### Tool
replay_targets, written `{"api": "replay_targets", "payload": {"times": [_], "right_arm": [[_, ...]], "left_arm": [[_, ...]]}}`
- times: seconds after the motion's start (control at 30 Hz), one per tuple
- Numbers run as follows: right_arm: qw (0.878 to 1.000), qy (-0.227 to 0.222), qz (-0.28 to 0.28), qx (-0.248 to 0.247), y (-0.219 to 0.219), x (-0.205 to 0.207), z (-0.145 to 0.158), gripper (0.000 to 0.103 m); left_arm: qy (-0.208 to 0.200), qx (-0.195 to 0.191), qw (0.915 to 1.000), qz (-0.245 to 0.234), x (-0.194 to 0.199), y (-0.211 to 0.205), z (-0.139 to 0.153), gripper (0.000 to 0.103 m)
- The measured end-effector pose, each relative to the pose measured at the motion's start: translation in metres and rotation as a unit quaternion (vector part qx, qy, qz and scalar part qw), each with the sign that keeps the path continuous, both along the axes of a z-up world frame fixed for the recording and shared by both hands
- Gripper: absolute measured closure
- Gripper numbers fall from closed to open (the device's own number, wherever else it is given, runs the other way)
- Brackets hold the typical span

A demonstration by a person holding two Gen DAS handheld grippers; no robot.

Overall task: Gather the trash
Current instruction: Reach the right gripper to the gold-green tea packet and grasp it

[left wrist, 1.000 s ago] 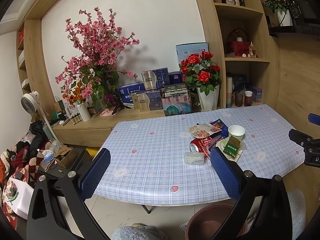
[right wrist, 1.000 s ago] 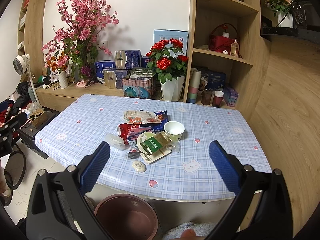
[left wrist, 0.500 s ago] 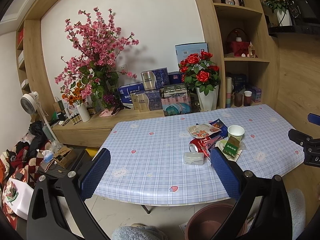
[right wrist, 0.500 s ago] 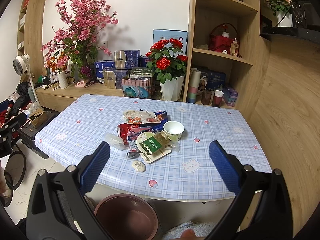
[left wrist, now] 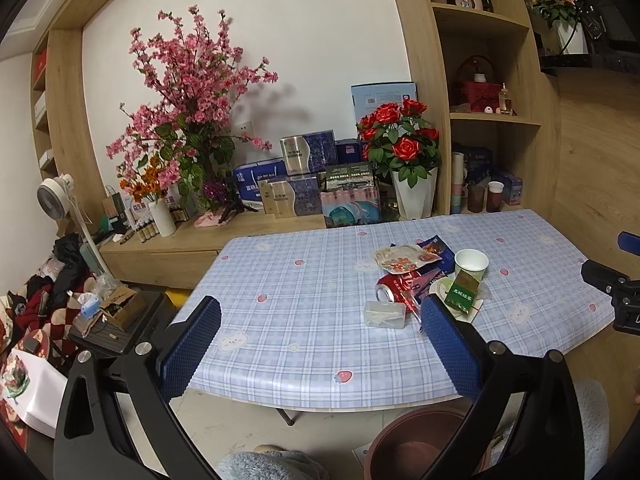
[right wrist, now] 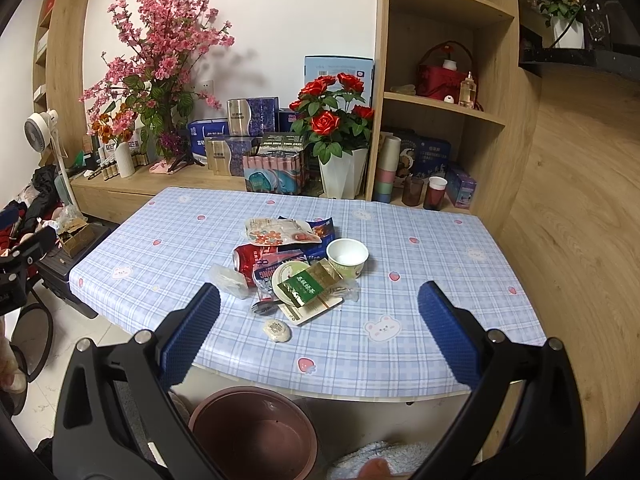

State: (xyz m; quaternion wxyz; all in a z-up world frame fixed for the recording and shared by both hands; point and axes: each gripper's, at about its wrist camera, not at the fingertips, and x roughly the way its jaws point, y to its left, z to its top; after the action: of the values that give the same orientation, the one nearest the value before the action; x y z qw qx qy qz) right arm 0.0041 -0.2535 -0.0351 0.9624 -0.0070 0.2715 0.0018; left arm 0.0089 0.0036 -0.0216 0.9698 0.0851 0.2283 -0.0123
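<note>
A heap of trash lies on the blue checked table: a red can, a paper cup, a green packet, snack wrappers, a clear plastic box, a spoon and a small round sachet. The can, cup and plastic box also show in the left wrist view. A brown bin stands on the floor under the table's near edge. My left gripper and right gripper are both open and empty, held short of the table.
A shelf unit behind the table holds a rose vase, boxes and a pink blossom arrangement. Clutter and a fan stand on the floor at the left. A wooden wall is at the right.
</note>
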Motion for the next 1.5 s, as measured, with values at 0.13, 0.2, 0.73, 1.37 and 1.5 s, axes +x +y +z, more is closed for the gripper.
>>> {"api": "replay_targets", "payload": {"times": [0.13,0.2,0.73,1.37,1.5], "right_arm": [[1.0,-0.018,-0.007,0.008,-0.013,0.009,-0.013,0.005],[1.0,-0.007,-0.013,0.019,-0.022,0.019,-0.025,0.005],[0.992,0.096,-0.026,0.076,-0.04,0.079,-0.122,0.005],[0.983,0.155,-0.057,0.084,-0.06,0.132,-0.163,0.005],[0.974,0.177,-0.055,0.127,-0.067,0.152,-0.172,0.005]], "left_arm": [[0.031,-0.035,0.9987,-0.018,0.018,0.01,-0.021,0.005],[0.043,-0.066,0.9968,-0.016,0.026,0.017,-0.034,0.005],[0.033,-0.051,0.9973,-0.04,0.084,0.005,-0.1,0.005],[0.112,-0.031,0.993,-0.025,0.146,-0.007,-0.148,0.005],[0.116,-0.03,0.9923,-0.029,0.163,-0.01,-0.153,0.005]]}}
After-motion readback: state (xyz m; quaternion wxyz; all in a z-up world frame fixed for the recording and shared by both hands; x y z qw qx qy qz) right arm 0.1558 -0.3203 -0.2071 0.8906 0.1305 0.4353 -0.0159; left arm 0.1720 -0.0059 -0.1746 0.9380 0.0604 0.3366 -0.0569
